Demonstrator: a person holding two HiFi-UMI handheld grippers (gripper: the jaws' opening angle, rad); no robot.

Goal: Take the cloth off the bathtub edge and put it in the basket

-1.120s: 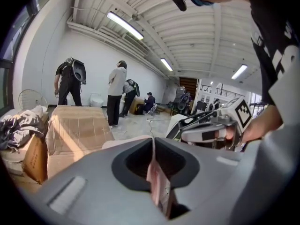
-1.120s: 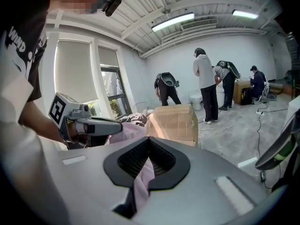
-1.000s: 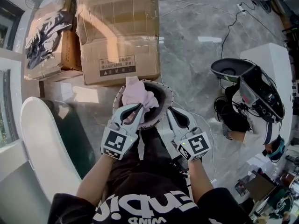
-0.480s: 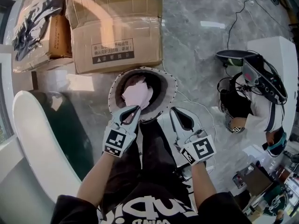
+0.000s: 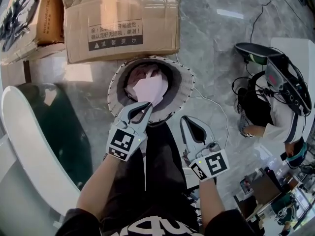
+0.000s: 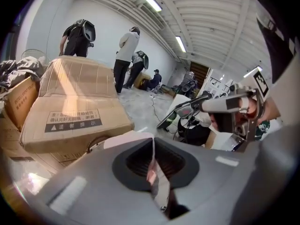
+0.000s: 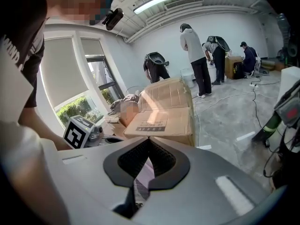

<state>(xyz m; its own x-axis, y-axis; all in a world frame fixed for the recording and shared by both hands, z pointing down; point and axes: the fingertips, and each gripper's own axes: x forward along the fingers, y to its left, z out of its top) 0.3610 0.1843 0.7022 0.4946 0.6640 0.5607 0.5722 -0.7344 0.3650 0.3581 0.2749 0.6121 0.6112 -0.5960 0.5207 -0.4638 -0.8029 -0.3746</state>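
The big cardboard box [image 5: 123,14] in front of me carries a dark label [image 5: 115,34] with a warning triangle and rows of Chinese characters, too small for me to read. The white letters on my shirt [image 5: 157,227] are cut off.

Grey left gripper [image 5: 147,104], right gripper [image 5: 186,118]; black shirt [image 5: 147,226].

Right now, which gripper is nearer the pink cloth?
Left. The left gripper is shut on the pink cloth above the basket; the right gripper is apart from it, beside the basket's rim.
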